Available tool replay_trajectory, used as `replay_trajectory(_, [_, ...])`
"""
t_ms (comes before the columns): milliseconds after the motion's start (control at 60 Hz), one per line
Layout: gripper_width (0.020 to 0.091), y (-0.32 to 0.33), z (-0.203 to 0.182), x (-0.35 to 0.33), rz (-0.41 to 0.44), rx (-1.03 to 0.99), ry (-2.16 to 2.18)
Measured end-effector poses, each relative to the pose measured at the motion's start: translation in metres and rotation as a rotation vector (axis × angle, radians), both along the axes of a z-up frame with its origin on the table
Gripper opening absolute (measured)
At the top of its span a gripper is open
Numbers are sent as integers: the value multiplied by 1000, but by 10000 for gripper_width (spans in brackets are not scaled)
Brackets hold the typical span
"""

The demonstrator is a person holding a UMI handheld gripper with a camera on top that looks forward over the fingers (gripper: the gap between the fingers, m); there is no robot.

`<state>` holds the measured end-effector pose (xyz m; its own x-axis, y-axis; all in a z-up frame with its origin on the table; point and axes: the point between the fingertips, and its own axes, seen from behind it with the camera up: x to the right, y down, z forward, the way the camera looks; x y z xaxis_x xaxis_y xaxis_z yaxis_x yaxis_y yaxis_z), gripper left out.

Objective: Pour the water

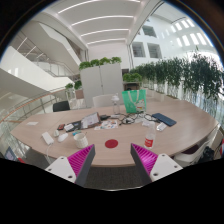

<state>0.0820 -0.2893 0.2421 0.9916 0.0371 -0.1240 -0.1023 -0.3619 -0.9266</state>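
Claw (114, 160): held wide apart, nothing gripped; pink pads (80, 158) seen on both inner faces, raised above the near edge of the tabletop.
Tabletop (60, 135): long, pale wood, curved; spread just ahead of the claw and beyond it.
Red coaster (111, 144): flat, round, lying just ahead, between the finger lines.
White cup (79, 139): ahead to the left, upright.
Second white cup (150, 138): ahead to the right.
Clutter: small items scattered mid-table; identities cannot be told.
Green pitcher (134, 99): translucent, upright, at the far side, well beyond the claw.
Plants (175, 75): row noted beyond, to the right.
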Motion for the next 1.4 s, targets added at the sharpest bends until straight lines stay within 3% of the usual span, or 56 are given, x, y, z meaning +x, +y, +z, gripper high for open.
replay_trajectory(133, [793,-1,-11,7,-47,29,-33])
replay_trajectory(250, [787,20,-29,54,-87,46,-107])
replay_trajectory(517, [788,155,-102,174,-237,130,-55])
replay_trajectory(750, [787,256,-154,196,-203,127,-19])
replay_trajectory(817, [752,268,-164,196,-198,110,-24])
replay_trajectory(900, [559,279,-172,193,-167,89,-18])
replay_trajectory(1067, [474,283,-168,197,-193,145,-38])
replay_trajectory(1200, [406,282,-172,195,-206,80,-40])
replay_trajectory(1333, [383,280,-176,191,-220,-8,-33])
replay_trajectory(1400, [384,280,-146,187,-230,3,-105])
